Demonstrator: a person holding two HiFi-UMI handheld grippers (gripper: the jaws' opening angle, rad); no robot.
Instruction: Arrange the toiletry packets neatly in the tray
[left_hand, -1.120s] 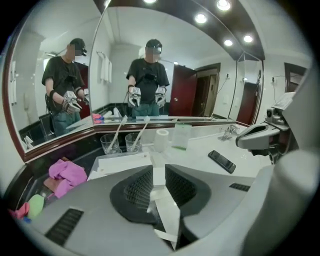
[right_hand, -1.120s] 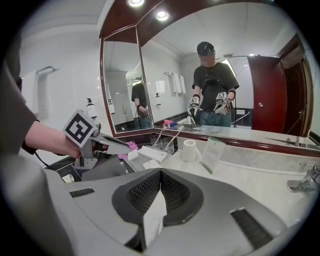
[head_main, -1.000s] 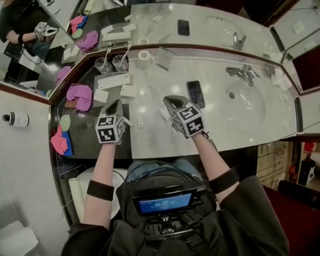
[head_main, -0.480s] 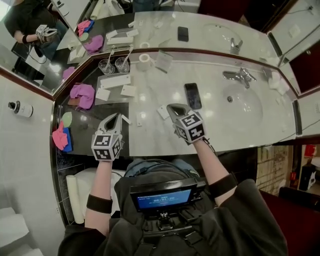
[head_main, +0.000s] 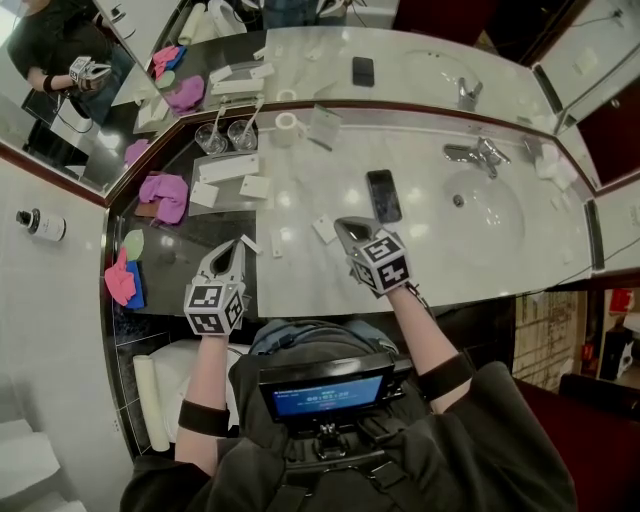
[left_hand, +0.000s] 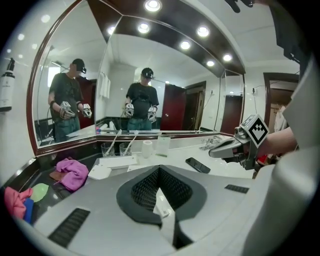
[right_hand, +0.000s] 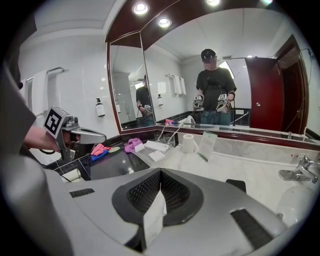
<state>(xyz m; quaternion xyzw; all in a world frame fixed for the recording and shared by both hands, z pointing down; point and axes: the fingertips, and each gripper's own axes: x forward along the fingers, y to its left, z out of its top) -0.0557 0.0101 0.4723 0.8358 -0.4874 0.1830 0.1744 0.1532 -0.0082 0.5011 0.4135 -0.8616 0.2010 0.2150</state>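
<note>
clamping shut on a white packet (left_hand: 162, 206), the left gripper (head_main: 230, 249) hovers over the dark tray (head_main: 170, 265); the right gripper (head_main: 346, 227) pinches a second packet (right_hand: 152, 216) above the marble counter (head_main: 320, 270). lay both flat, edges squared (release low).

Count two grippers (head_main: 230, 248) (head_main: 345, 227), each with one pinched packet (left_hand: 161, 202) (right_hand: 152, 217); three white packets (head_main: 228, 168) (head_main: 204, 194) (head_main: 254, 186) near two glasses (head_main: 210, 138) (head_main: 243, 134); one phone (head_main: 382, 194); one paper roll (head_main: 287, 124); one faucet (head_main: 478, 153); two pink cloths (head_main: 165, 192) (head_main: 118, 280).
</note>
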